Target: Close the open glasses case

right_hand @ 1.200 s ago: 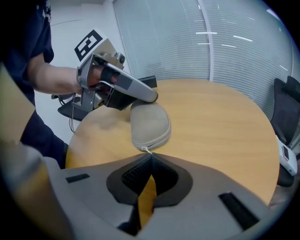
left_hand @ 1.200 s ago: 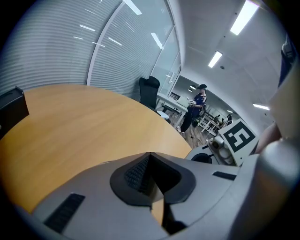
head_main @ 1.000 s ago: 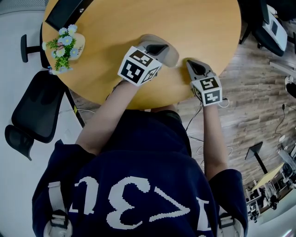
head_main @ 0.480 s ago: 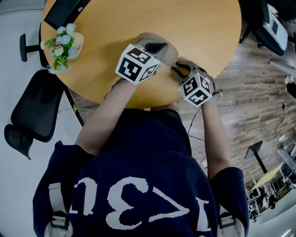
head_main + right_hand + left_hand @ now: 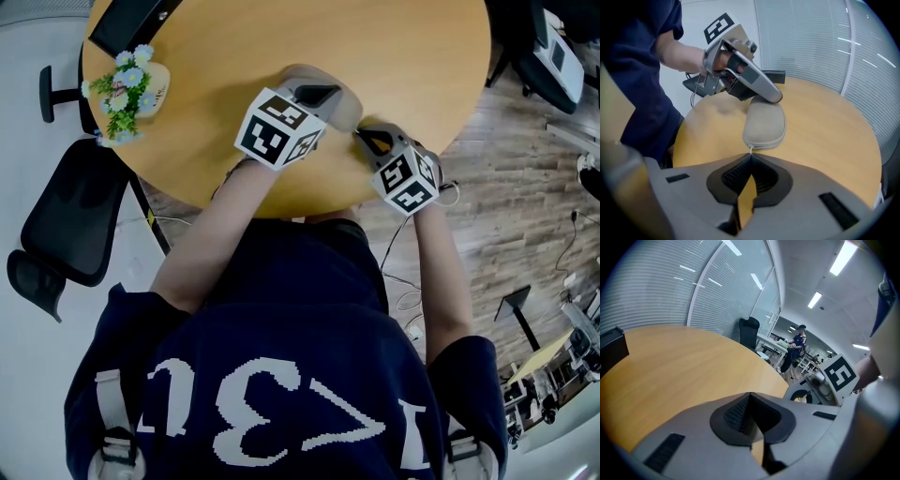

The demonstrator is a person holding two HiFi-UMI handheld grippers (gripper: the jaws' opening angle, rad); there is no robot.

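Beige oval fabric glasses case [image 5: 764, 124] on round wooden table [image 5: 825, 126], pinned under closed, empty left gripper [image 5: 776, 97]. Right gripper [image 5: 751, 157] closed, apparently on small white zip pull [image 5: 750, 150]. We expect pull slipping free if tugged askew

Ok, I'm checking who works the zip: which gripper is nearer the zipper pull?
Right. The right gripper is shut on the zipper pull at the end of the glasses case; the left gripper rests on its top, farther off.

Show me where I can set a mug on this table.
Free: the bare tabletop beyond the glasses case, toward the far edge and right. Crowded: the near edge, where the left gripper rests on the case and the right gripper pinches its zipper pull; the flower ornament and black device at left.
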